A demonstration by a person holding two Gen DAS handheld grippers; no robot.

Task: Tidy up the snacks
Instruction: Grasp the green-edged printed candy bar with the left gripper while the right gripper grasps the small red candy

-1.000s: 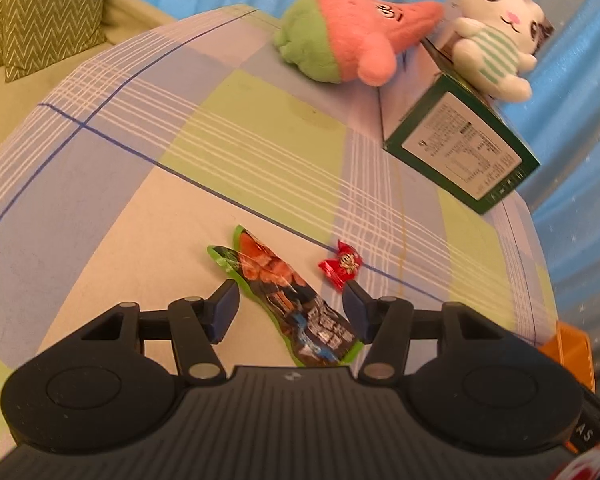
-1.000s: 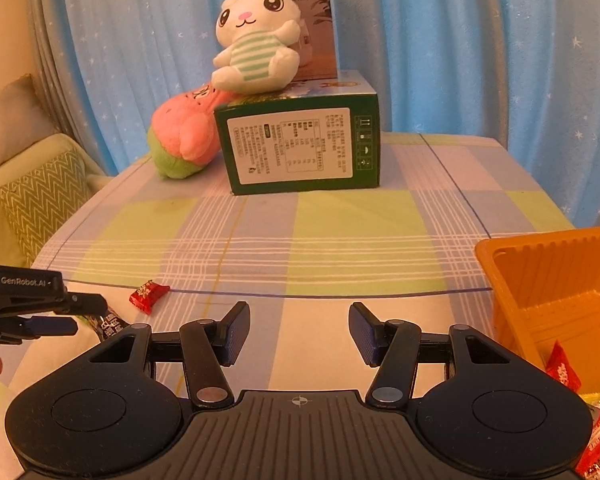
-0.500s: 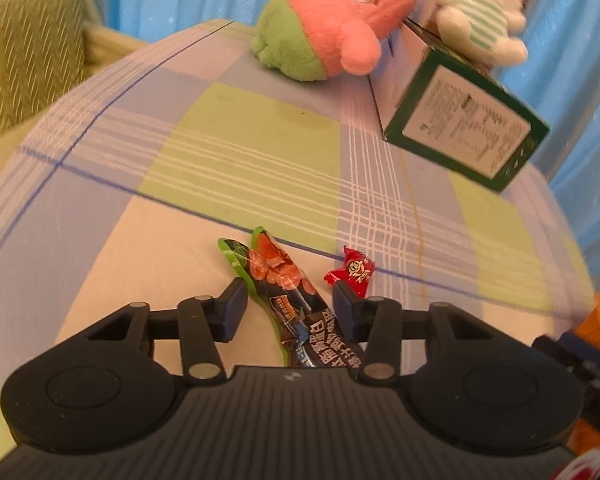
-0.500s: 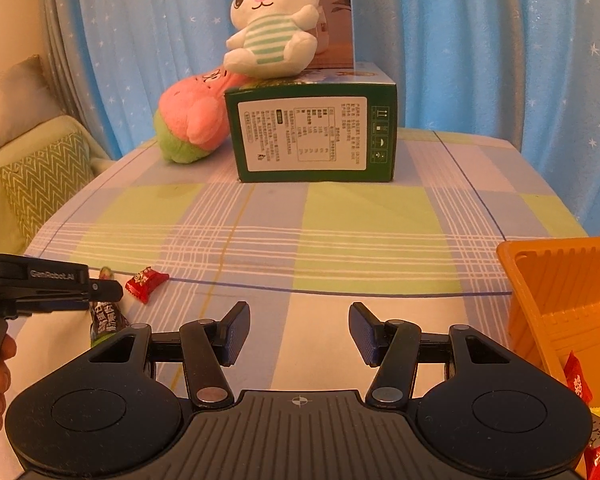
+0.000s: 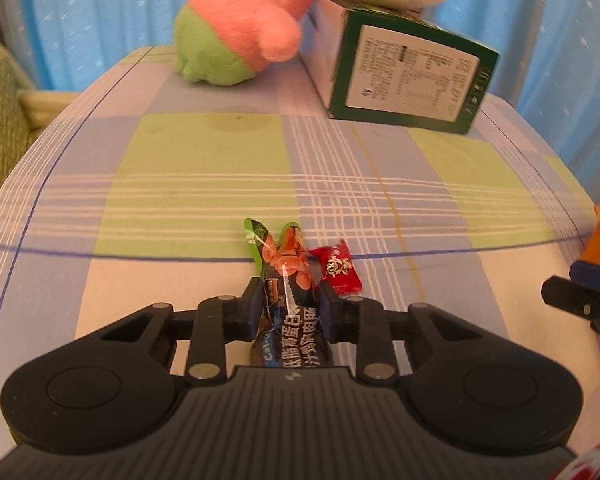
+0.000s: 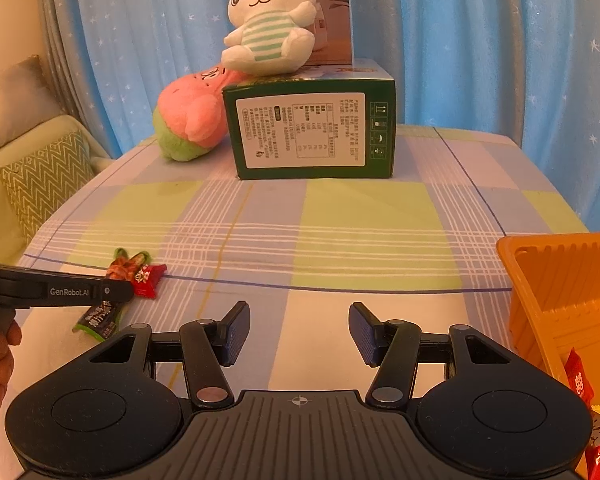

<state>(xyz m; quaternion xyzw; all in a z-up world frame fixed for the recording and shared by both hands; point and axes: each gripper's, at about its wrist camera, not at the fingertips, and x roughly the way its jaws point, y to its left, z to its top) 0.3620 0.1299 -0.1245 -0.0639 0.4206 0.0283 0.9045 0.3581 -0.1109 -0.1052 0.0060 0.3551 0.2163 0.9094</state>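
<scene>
Left gripper [image 5: 287, 312] closing, pads pinching the long dark snack packet [image 5: 286, 280] on the table's [image 5: 204, 160] near edge, red candy [image 5: 340, 270] just right; right gripper [image 6: 298, 330] spread, empty.

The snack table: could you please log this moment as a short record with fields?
left tongs: closing on the long dark snack packet, which lies between the pads
right tongs: open, nothing between them
red candy: on the checked tablecloth, just right of the packet
orange basket: at the table's right edge, some wrapped snacks inside
far end: green box, white plush on top, pink plush beside
</scene>
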